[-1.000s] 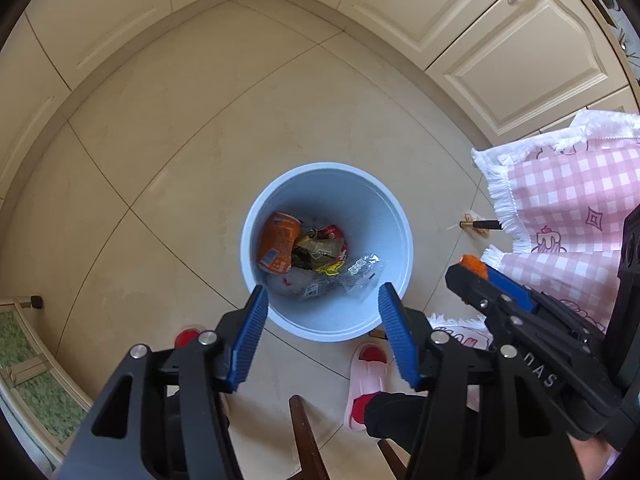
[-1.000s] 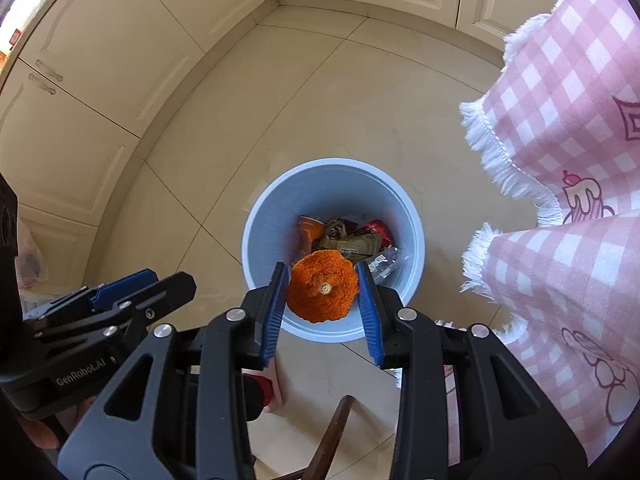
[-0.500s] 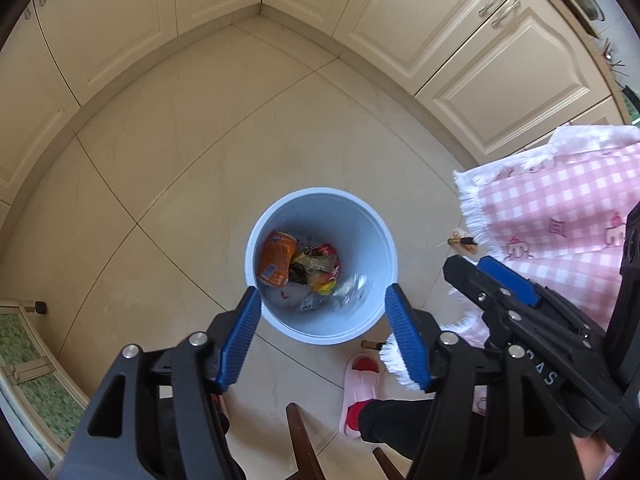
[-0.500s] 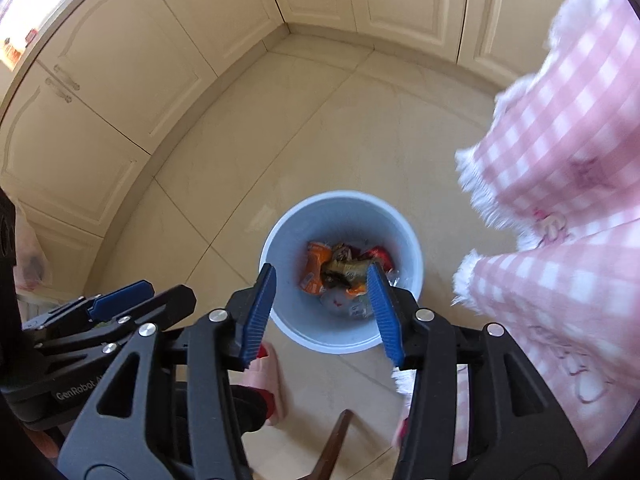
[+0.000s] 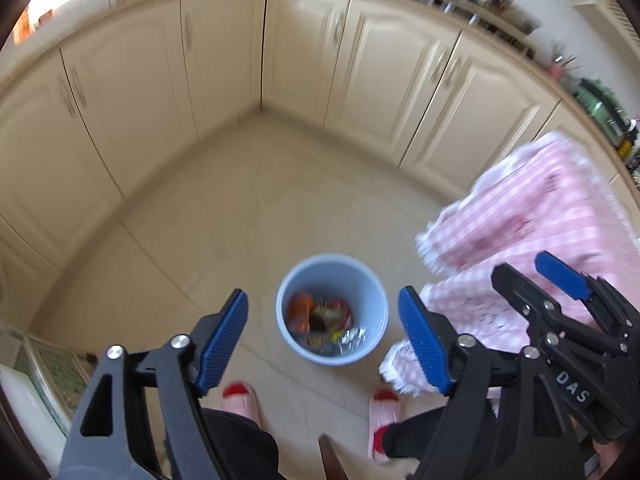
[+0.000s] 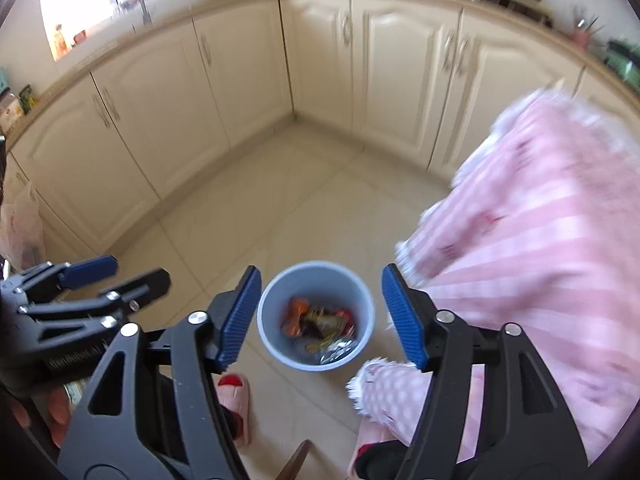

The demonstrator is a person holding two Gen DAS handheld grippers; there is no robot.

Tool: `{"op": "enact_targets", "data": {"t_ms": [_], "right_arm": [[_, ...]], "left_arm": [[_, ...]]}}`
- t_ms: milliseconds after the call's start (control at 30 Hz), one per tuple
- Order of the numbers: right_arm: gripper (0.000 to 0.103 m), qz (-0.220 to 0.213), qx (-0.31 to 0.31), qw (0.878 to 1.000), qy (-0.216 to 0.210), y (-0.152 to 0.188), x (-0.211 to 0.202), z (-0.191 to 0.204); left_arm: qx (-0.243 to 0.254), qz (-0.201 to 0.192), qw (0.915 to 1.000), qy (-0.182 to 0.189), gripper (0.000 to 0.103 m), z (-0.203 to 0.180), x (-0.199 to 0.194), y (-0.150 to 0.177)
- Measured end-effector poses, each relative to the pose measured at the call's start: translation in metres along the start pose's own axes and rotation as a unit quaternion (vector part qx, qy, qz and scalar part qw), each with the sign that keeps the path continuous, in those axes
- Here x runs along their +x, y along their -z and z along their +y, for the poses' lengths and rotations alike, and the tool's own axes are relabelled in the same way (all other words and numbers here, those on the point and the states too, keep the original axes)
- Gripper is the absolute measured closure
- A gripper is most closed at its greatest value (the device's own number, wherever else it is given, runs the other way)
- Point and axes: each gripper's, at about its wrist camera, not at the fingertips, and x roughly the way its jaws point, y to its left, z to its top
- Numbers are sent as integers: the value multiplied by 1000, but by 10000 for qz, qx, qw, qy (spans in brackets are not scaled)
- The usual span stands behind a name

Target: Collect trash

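A light blue trash bin [image 5: 372, 300] stands on the tiled floor, far below both grippers; it also shows in the right wrist view [image 6: 272, 292]. It holds several pieces of trash [image 5: 320, 320], among them an orange wrapper [image 6: 296, 316] and crinkled foil [image 5: 352, 336]. My left gripper [image 5: 328, 332] is open and empty, high above the bin. My right gripper [image 6: 320, 312] is open and empty too, beside the left one. The right gripper's body shows at the right of the left wrist view [image 5: 560, 320].
A table with a pink checked, white-fringed cloth [image 6: 540, 240] stands right of the bin. Cream cabinets [image 6: 360, 72] line the far walls. The person's feet in pink slippers [image 5: 240, 396] stand just before the bin. A dark wooden chair top [image 5: 332, 460] is at the bottom.
The right gripper opened and dropped the orange peel into the bin. Both grippers then rose and tilted up, so the bin looks smaller and the cabinets and counters come into view.
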Motion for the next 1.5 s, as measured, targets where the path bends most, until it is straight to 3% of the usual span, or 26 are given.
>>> {"op": "enact_targets", "data": {"t_ms": [300,467,600,733,1067,1500], "right_arm": [[22,-1116,11,9928,439,13,-156,-26],[17,-1788,66,9808,773,29,-238,-38],[14,-2154,58,9723,909,37,-287,-40],[13,-2495,-8,9623,1086,50,-327,-41],[10,-3082,-24,9427,1279,75,-389,-42],[10,-3087,38,9423,1295,83,-392,-48]], "left_arm": [[466,-1255,9909,165,19,-49,-142,15],[759,-1996,9760,421,17,-78,-217,34],[982,-2579,9604,389,13,-99,-269,55],[1095,-2922,9491,438,11,-112,-305,69],[1121,-3251,9362,721,10,-125,-351,94],[1163,-3356,9321,711,10,-131,-355,99]]}}
